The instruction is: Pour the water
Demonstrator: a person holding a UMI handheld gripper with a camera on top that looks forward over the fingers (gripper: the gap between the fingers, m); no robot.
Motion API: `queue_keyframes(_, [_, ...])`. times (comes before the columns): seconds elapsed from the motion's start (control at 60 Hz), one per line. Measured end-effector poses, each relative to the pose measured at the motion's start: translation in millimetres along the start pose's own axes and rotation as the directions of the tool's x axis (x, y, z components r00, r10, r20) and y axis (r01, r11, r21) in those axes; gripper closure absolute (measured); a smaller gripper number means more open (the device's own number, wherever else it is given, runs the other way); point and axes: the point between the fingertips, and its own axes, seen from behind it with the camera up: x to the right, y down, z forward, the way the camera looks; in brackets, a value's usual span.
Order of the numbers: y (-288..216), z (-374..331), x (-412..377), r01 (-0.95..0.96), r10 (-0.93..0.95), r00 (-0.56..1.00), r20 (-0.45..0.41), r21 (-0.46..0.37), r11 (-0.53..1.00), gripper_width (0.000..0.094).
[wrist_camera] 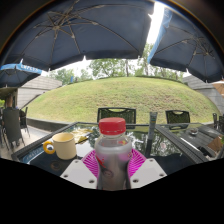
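Observation:
A clear plastic water bottle (112, 150) with a red cap (112, 126) stands upright between my fingers. My gripper (112, 165) is shut on the bottle, with both magenta pads (92, 162) pressed against its sides. A yellow mug (63, 146) with a handle stands on the glass table (40, 155), ahead of the fingers and to the left of the bottle. The bottle's lower part is hidden behind the gripper body.
Dark chairs (12, 124) stand at the left of the table, and more chairs (117, 113) at its far side. Large blue parasols (90, 30) hang overhead. A grassy mound (120, 95) rises beyond the table. Small items lie on the table at the right (205, 140).

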Motion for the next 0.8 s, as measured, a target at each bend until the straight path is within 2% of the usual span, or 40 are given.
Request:
queue_keyframes(0.117, [-27, 13, 2, 0.178, -0.177, 0.984, -0.028, 0.015, 0.984, 0.0619])
queue_keyframes(0.2, [-60, 35, 3, 0.460, -0.455, 0.885, -0.099, 0.036, 0.887, 0.0619])
queue_keyframes(0.3, [-94, 69, -15, 0.791, -0.776, 0.607, -0.173, 0.034, 0.611, 0.0620])
queue_keyframes(0.4, [-104, 101, -52, 0.974, -0.956, 0.224, -0.189, 0.025, 0.224, 0.0618])
queue_keyframes(0.5, [-101, 119, -81, 0.975, -0.954, -0.222, -0.203, -0.044, -0.217, 0.0619])
queue_keyframes(0.567, [-92, 133, -95, 0.910, -0.888, -0.413, -0.203, -0.061, -0.409, 0.0619])
queue_keyframes(0.667, [-73, 151, -105, 0.815, -0.797, -0.577, -0.179, -0.063, -0.576, 0.0615])
queue_keyframes(0.8, [-64, 175, -105, 0.731, -0.712, -0.680, -0.173, -0.087, -0.677, 0.0614])
